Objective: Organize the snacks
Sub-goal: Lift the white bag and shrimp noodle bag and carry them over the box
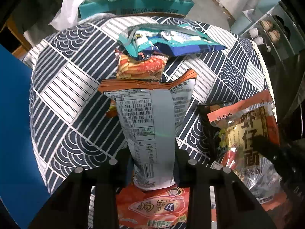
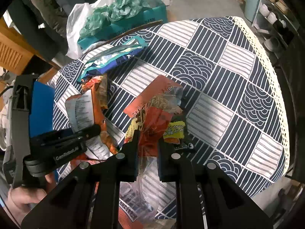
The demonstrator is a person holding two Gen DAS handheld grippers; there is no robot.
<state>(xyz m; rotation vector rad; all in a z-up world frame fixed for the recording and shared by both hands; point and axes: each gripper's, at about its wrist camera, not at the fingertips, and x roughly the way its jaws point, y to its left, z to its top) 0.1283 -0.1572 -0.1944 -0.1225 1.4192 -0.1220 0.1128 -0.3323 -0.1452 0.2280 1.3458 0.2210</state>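
Note:
My left gripper (image 1: 153, 164) is shut on a snack bag with an orange edge and a grey label back (image 1: 146, 122), held upright above the patterned tablecloth (image 1: 63, 99). Its black body also shows in the right wrist view (image 2: 63, 145). My right gripper (image 2: 147, 143) is shut on a red and clear noodle packet (image 2: 152, 110); the same packet shows at the right of the left wrist view (image 1: 246, 133). A teal and blue snack bag (image 1: 171, 40) lies on an orange chip bag (image 1: 141, 66) at the far side. Another red snack bag (image 1: 152, 208) lies under my left gripper.
A teal box with crumpled teal paper (image 1: 133, 5) and a white plastic bag (image 2: 78, 28) stand beyond the table. A blue object (image 1: 13, 133) is at the left. A small yellow packet (image 2: 174, 131) lies by the noodle packet. Shelves with jars (image 2: 270, 15) are at the far right.

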